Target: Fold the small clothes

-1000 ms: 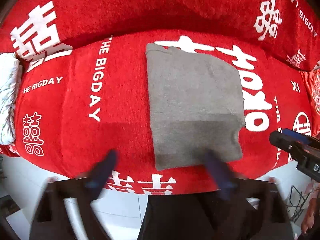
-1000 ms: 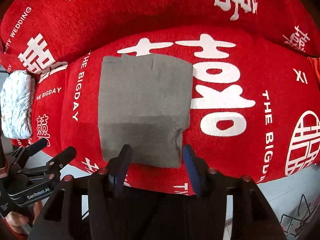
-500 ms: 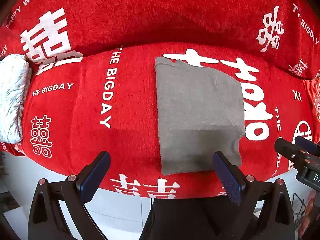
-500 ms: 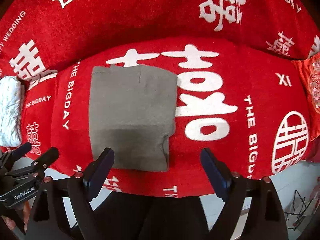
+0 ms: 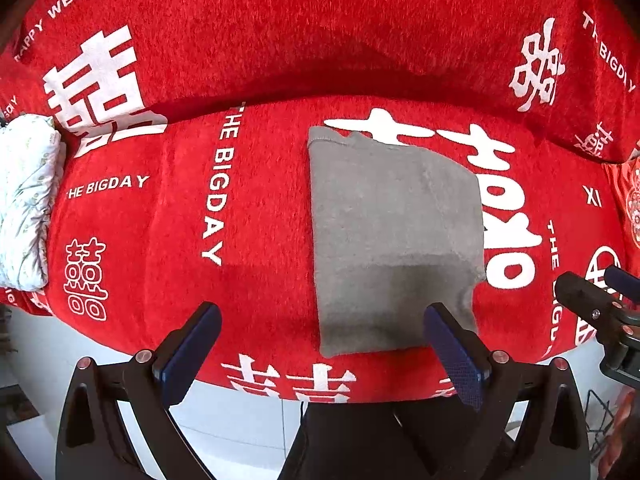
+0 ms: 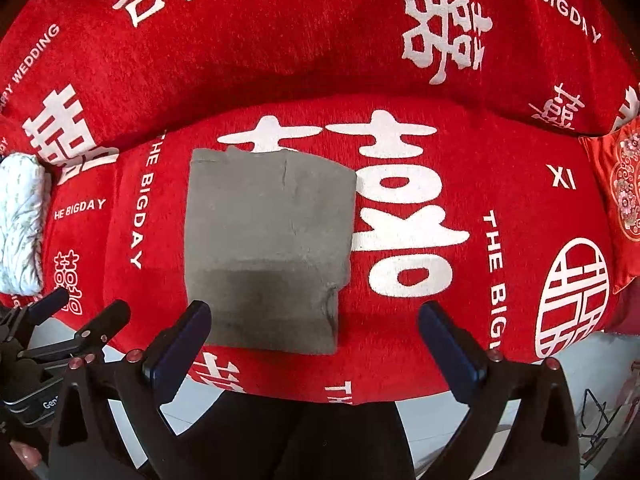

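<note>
In the left wrist view your left claw [image 5: 322, 344] hangs released and empty at the bottom of the frame, the folded grey garment [image 5: 394, 240] lying flat just right of centre on the red sofa cover [image 5: 160, 240]. In the right wrist view your right claw [image 6: 314, 338] is likewise spread, the garment left of centre. For the next fold, pinch both near corners evenly and lift together.

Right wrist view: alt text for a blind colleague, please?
A folded grey garment lies flat on a red printed sofa cover; the right tool hovers open before its near edge, gripping nothing. The left tool shows at lower left.
</note>
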`<state>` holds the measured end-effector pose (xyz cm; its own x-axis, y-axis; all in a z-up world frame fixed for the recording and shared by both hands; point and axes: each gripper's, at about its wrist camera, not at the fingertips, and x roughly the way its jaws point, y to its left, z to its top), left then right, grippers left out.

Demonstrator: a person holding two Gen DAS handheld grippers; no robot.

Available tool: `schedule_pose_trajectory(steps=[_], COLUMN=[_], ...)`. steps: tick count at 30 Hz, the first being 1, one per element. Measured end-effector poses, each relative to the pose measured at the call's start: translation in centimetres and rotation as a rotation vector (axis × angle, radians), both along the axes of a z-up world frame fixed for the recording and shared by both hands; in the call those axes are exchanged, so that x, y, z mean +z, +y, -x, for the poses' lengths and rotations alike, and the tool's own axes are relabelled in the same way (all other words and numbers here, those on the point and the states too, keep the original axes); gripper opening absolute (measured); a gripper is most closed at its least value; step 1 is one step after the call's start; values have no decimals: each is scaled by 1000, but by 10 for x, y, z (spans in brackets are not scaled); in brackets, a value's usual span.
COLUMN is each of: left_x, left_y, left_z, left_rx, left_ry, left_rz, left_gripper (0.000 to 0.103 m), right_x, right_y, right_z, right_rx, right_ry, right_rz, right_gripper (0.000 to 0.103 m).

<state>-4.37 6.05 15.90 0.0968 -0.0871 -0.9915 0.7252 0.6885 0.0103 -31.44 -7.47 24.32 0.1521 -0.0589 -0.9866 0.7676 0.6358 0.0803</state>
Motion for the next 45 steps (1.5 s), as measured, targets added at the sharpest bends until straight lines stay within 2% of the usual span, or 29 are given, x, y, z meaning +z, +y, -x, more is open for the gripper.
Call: schedule_pose_trajectory(steps=[45], left_x=[3], left_y=[-3], left_z=[-3], left_rx=[19], left_ry=[-17], left_rz=[-6], left_gripper=[101], right_x=[-1], right_y=[-3], right_z=[-6], right_rx=[15], right_ry=[12], right_rz=[3], right_gripper=[103])
